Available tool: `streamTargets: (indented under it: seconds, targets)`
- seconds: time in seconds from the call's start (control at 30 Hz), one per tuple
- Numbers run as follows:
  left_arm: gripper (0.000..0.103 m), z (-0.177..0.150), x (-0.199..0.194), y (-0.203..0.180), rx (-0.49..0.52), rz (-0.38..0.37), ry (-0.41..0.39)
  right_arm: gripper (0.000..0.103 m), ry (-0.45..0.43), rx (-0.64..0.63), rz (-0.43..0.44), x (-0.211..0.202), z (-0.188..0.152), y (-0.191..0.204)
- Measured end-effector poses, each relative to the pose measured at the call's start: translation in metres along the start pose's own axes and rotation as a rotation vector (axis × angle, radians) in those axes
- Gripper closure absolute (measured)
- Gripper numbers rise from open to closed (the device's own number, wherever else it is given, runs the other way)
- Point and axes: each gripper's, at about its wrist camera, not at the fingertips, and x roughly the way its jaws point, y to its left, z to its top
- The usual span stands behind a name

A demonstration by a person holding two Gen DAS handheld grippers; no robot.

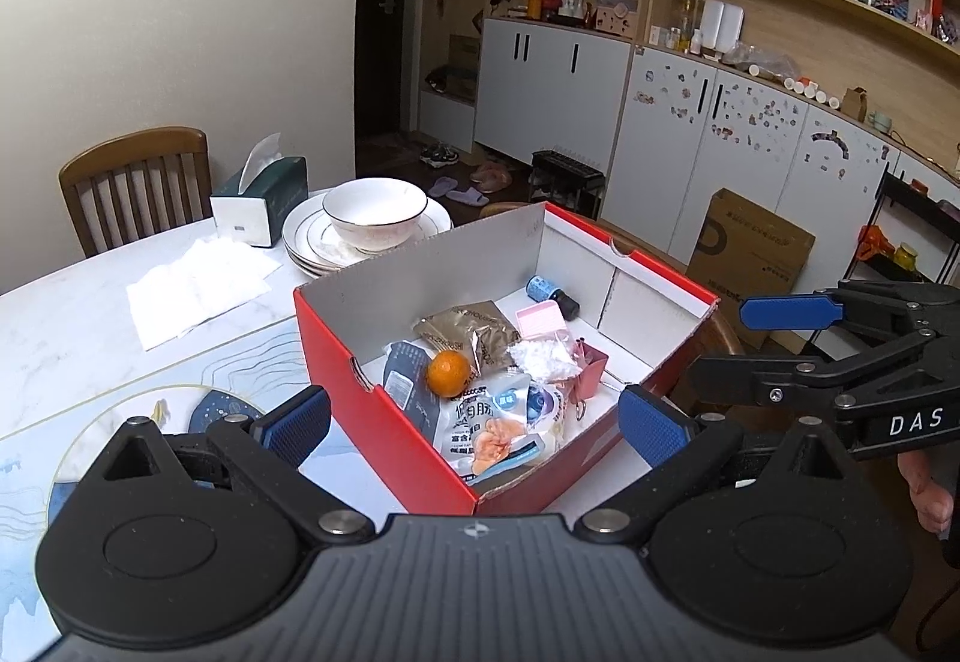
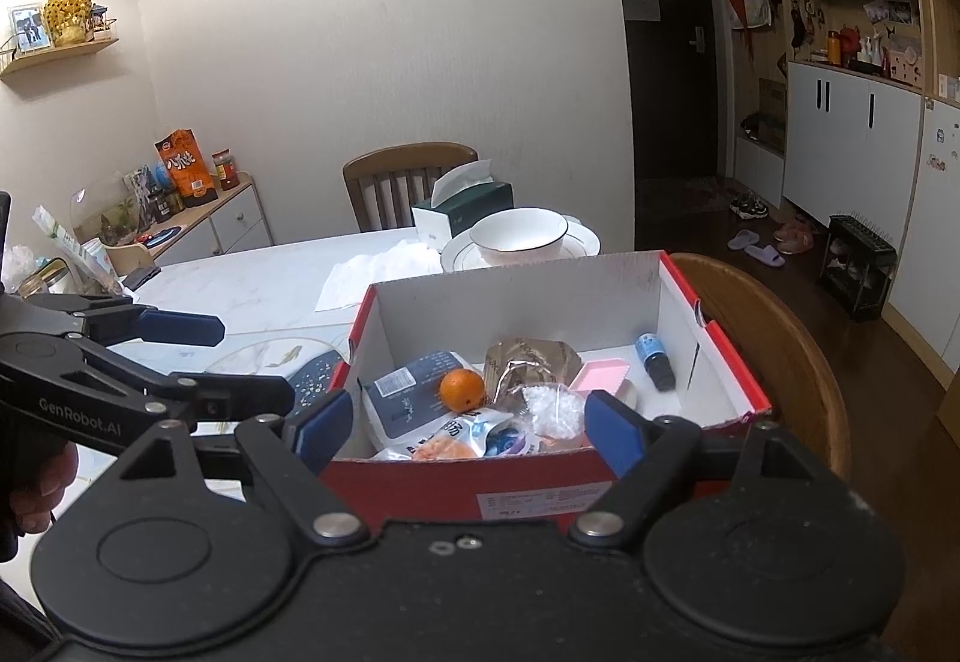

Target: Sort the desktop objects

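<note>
Big white marble table (image 1: 72, 314) stretches away to the left of the left gripper (image 1: 474, 422), and beyond both sets of jaws sits the red shoebox (image 1: 360, 362), lidless, already holding the clutter. Both tools hang with jaws spread wide, nothing between the pads; the right gripper (image 2: 465, 425) hovers just short of the box's near wall. Inside, straight ahead of the jaws: a dark blue snack pouch (image 2: 414, 386), a brown foil packet (image 1: 468, 332), a sausage pack (image 1: 492, 428), the orange (image 1: 448, 373) resting on the pouches, a clear bag of white bits (image 2: 552, 410), a pink case (image 1: 540, 318), pink binder clips (image 1: 585, 371), and a small blue bottle (image 2: 654, 359) off toward the far right corner. That fits a box just filled, or one waiting to be emptied. Either way, my read: any dip inside should come down from above the rim, jaws wide, pads square on one item, clear of the cardboard walls.
</note>
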Motion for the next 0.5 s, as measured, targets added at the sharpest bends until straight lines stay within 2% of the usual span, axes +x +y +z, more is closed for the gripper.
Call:
streamTargets:
  seconds: [0.5]
  targets:
    - [0.001, -0.0038, -0.0054, 0.0030, 0.008, -0.020, 0.004, 0.019, 0.014, 0.000, -0.008, -0.0014, -0.0038, 0.0076]
